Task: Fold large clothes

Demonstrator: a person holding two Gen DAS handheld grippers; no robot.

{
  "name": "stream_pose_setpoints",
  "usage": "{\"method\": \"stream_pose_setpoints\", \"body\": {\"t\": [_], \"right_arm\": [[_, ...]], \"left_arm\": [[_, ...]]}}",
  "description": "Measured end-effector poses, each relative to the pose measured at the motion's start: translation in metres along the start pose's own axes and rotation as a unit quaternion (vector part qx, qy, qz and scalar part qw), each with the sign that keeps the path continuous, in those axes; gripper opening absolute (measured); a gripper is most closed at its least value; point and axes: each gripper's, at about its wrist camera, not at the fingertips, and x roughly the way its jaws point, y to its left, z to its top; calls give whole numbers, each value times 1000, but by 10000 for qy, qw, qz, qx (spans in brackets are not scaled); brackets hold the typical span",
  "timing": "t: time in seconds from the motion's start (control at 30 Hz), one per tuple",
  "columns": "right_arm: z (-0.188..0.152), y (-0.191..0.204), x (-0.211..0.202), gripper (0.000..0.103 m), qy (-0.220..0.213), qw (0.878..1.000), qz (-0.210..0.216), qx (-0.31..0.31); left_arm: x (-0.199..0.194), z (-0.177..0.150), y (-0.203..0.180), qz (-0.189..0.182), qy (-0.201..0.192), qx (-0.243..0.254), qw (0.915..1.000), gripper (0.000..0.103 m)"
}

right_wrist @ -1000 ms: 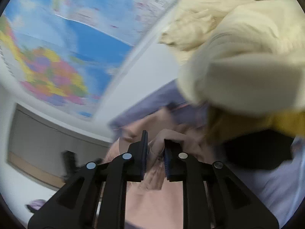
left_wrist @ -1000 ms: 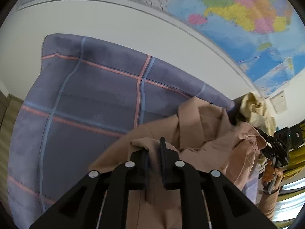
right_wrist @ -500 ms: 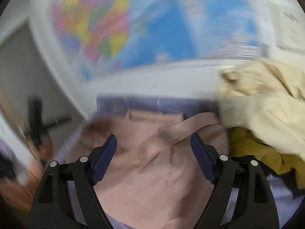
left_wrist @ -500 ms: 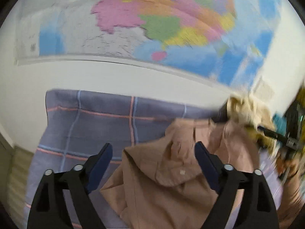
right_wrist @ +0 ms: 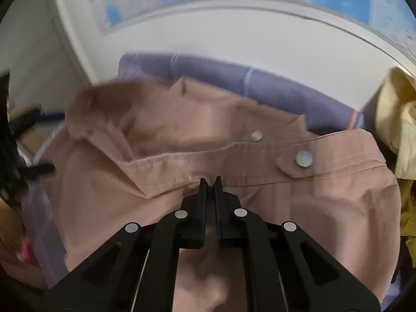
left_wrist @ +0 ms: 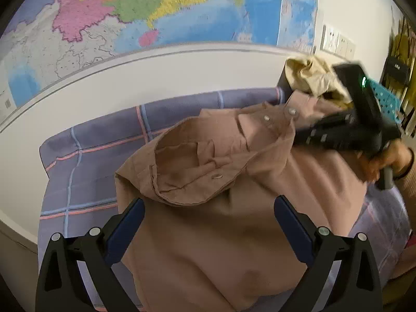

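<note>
pink jacket [left_wrist: 234, 228] spread under and ahead of my jaws on the checked sheet [left_wrist: 85, 171], hood open, no fold made yet | left gripper [left_wrist: 208, 223] jaws just opened wide, empty | right gripper [right_wrist: 210, 182] jaws just closed at the placket seam; cloth pinched? cannot tell | beyond: yellow clothes [left_wrist: 312, 78], wall map [left_wrist: 156, 7]

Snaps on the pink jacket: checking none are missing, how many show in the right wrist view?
2 on the jacket: one snap at right, another just up-left of it. Folds may hide more.
</note>
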Motion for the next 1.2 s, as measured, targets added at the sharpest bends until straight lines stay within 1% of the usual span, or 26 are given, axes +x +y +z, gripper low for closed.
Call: {"method": "stream_pose_setpoints", "body": {"t": [0.07, 0.1, 0.17, 0.23, 0.3, 0.37, 0.4, 0.43, 0.47, 0.5, 0.53, 0.57, 0.6, 0.67, 0.7, 0.77, 0.8, 0.83, 0.87, 0.93, 1.0, 1.03, 1.1, 1.13, 1.17, 1.2], "right_arm": [[5, -4, -10, 5, -178, 9998, -10, 38], [17, 1, -7, 5, -234, 9997, -45, 51], [31, 0, -16, 5, -490, 9987, -92, 120], [44, -1, -11, 5, -550, 9983, -54, 183], [52, 0, 1, 5, -473, 9986, -217, 118], [53, -4, 23, 5, -246, 9988, -377, 168], [52, -7, 33, 9, -105, 9989, -376, 245], [52, -11, 41, 15, 4, 9986, -422, 330], [50, -13, 46, 19, 78, 9983, -431, 385], [47, -16, 48, 29, 115, 9981, -426, 419], [45, -18, 43, 38, 46, 9979, -446, 472], [41, -20, 34, 40, -76, 9979, -405, 501], [39, -20, 25, 40, -166, 9981, -340, 483], [30, -23, -9, 52, -489, 9975, -144, 486], [26, -26, -22, 63, -609, 9968, -93, 512], [10, -33, -61, 67, -977, 9937, 44, 553], [1, -37, -76, 73, -1082, 9922, 90, 605], [-10, -42, -89, 83, -1175, 9905, 65, 715], [-22, -49, -102, 87, -1251, 9886, 23, 840], [-47, -60, -116, 89, -1280, 9864, -157, 1017], [-71, -72, -117, 92, -1159, 9849, -316, 1247], [-83, -78, -116, 92, -1109, 9832, -349, 1404], [-108, -89, -109, 92, -958, 9797, -418, 1711], [-119, -95, -103, 92, -883, 9777, -389, 1864], [-127, -100, -95, 92, -806, 9756, -187, 2036], [-134, -103, -94, 92, -755, 9736, -51, 2152]], "left_arm": [[9, 6, 1, 148, 105, 37, 9998, 96], [11, 8, 3, 174, 134, 9, 9998, 95], [21, 22, 13, 319, 197, -130, 9992, 89], [33, 35, 22, 423, 248, -283, 9984, 82], [49, 48, 33, 717, 362, -491, 9956, 77], [68, 57, 50, 1034, 715, -910, 9879, 78], [77, 58, 60, 1108, 916, -1193, 9824, 78], [81, 58, 68, 1119, 954, -1360, 9797, 79], [81, 57, 72, 1133, 922, -1433, 9788, 82], [78, 54, 78, 1161, 844, -1532, 9777, 89], [71, 50, 83, 1116, 756, -1607, 9777, 93], [62, 45, 86, 1016, 620, -1653, 9790, 96], [54, 41, 88, 990, 494, -1676, 9796, 96], [30, 29, 90, 1013, 166, -1658, 9808, 96], [21, 24, 89, 971, 98, -1643, 9816, 96], [2, 10, 84, 746, -9, -1570, 9848, 96], [-4, 2, 82, 702, -19, -1548, 9854, 96], [-8, -5, 78, 684, 2, -1522, 9860, 96], [-12, -14, 76, 663, 31, -1514, 9862, 96], [-15, -31, 72, 639, 136, -1578, 9853, 96], [-16, -47, 68, 581, 204, -1624, 9848, 96], [-17, -55, 67, 499, 201, -1680, 9843, 96], [-21, -69, 66, 145, 120, -1847, 9826, 96], [-22, -74, 66, -33, 58, -1914, 9815, 96], [-22, -78, 66, -129, 15, -1952, 9807, 96], [-21, -81, 64, -139, 19, -1982, 9801, 96]]}}
